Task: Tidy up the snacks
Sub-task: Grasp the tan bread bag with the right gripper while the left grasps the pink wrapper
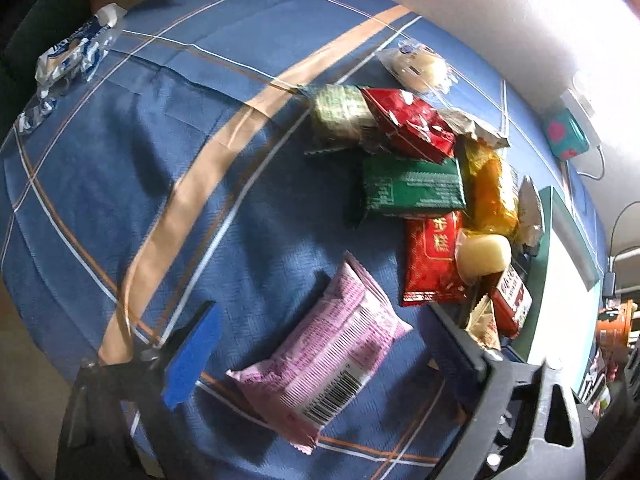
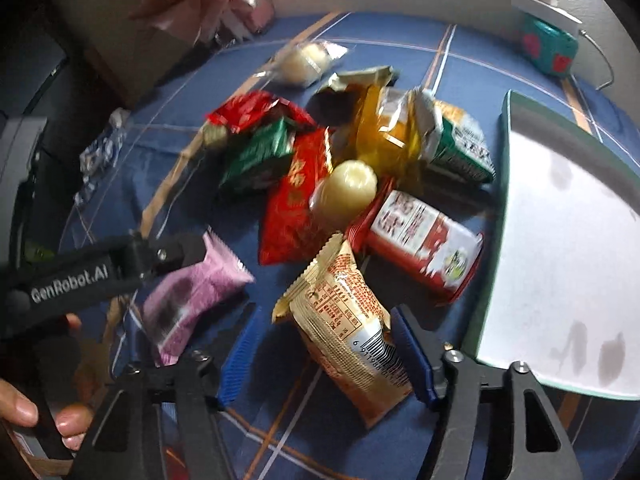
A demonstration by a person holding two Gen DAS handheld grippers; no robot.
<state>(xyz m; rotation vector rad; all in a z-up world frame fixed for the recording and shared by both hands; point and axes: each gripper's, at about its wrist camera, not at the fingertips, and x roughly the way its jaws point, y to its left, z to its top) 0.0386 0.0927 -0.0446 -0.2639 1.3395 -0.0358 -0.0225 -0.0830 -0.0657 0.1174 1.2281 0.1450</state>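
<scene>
Snack pile (image 2: 340,168) lies mid-table on the cloth (image 1: 120,160). Tray (image 2: 560,240) just right of the pile. Wrapped bun (image 2: 308,60) behind the pile, apart. Flat packet (image 1: 320,356) lies alone in front-left, between the left gripper (image 1: 320,360) fingers. Crinkled packet (image 2: 344,320) lies before the pile, between the right gripper (image 2: 326,360) fingers. Box (image 2: 550,50) far right-rear.

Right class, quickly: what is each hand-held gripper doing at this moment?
Left hand-held gripper: open, straddling the pink plastic snack packet, pads clear of it.
Right hand-held gripper: open around the beige foil snack packet; contact unclear.
</scene>
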